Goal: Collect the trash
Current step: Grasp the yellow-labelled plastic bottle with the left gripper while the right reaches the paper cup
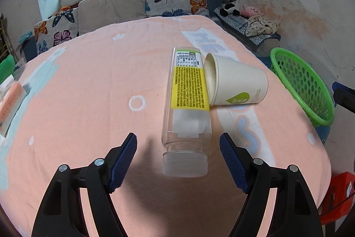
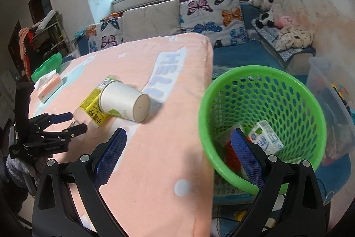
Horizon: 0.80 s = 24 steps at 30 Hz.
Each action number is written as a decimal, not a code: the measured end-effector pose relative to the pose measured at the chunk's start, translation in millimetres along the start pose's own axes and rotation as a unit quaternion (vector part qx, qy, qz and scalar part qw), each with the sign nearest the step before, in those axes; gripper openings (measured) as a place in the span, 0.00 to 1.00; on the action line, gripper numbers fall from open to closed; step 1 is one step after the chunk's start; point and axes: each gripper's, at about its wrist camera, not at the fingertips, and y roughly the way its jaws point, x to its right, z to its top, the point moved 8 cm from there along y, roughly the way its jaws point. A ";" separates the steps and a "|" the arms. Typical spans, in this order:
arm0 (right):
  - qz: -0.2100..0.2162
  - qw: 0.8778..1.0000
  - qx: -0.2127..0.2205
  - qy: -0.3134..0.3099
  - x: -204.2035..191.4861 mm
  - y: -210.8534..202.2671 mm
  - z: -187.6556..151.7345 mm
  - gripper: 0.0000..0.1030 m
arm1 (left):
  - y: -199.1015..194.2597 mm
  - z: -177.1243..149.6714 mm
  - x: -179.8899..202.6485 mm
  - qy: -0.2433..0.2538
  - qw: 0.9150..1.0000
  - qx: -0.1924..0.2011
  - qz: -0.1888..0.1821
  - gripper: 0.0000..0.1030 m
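Across the peach blanket (image 1: 88, 86), we spread our left gripper (image 1: 178, 161) around the clear bottle's (image 1: 187, 108) cap end; right gripper (image 2: 177, 161) gapes empty beside the green basket (image 2: 206, 126).

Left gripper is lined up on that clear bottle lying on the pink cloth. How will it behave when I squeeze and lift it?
The clear bottle looks empty, so probably light. It lies on its side with the paper cup resting against it; a nudge may roll it and shift the cup. Its smooth plastic could slip or dent between the open left gripper, so grip the body squarely.
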 end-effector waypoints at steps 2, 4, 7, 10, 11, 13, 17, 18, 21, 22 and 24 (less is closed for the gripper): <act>0.004 1.000 -0.003 -0.004 -4.2 2.8 0.1 0.92 | 3.9 -1.9 1.3 0.000 1.000 -0.003 -0.002 0.71; 0.008 1.000 -0.006 -0.009 -9.1 6.2 -0.5 0.92 | 6.5 -3.3 0.3 -0.003 1.000 -0.004 -0.002 0.69; 0.011 1.000 -0.010 -0.014 -13.7 10.5 -1.4 0.92 | 10.0 -6.9 -2.3 -0.011 1.000 -0.008 -0.005 0.63; 0.015 1.000 -0.016 -0.019 -18.2 15.3 -2.4 0.92 | 10.7 -8.7 -4.5 -0.017 1.000 -0.007 -0.010 0.54; 0.016 1.000 -0.017 -0.021 -19.3 16.5 -2.2 0.92 | 9.3 -8.4 -4.6 -0.019 1.000 -0.006 -0.014 0.51; 0.017 0.999 -0.020 -0.024 -21.3 19.8 -1.4 0.92 | 6.4 -6.8 -4.3 -0.018 1.000 -0.001 -0.017 0.47; 0.023 0.999 -0.024 -0.031 -25.5 27.3 1.1 0.92 | -2.2 -2.3 -5.9 -0.013 1.000 0.005 -0.019 0.44; 0.026 0.999 -0.026 -0.034 -26.2 29.7 1.9 0.92 | -4.6 -0.9 -7.0 -0.012 1.000 0.007 -0.019 0.44; 0.034 0.998 -0.032 -0.051 -33.6 36.1 5.0 0.92 | -13.3 4.6 -9.6 -0.010 1.000 0.014 -0.022 0.44; 0.038 0.997 -0.034 -0.059 -37.2 38.8 7.0 0.92 | -15.9 6.6 -10.7 -0.010 1.000 0.015 -0.024 0.44; 0.044 0.996 -0.037 -0.075 -44.0 44.1 10.7 0.92 | -20.1 11.3 -13.2 -0.010 0.999 0.015 -0.026 0.44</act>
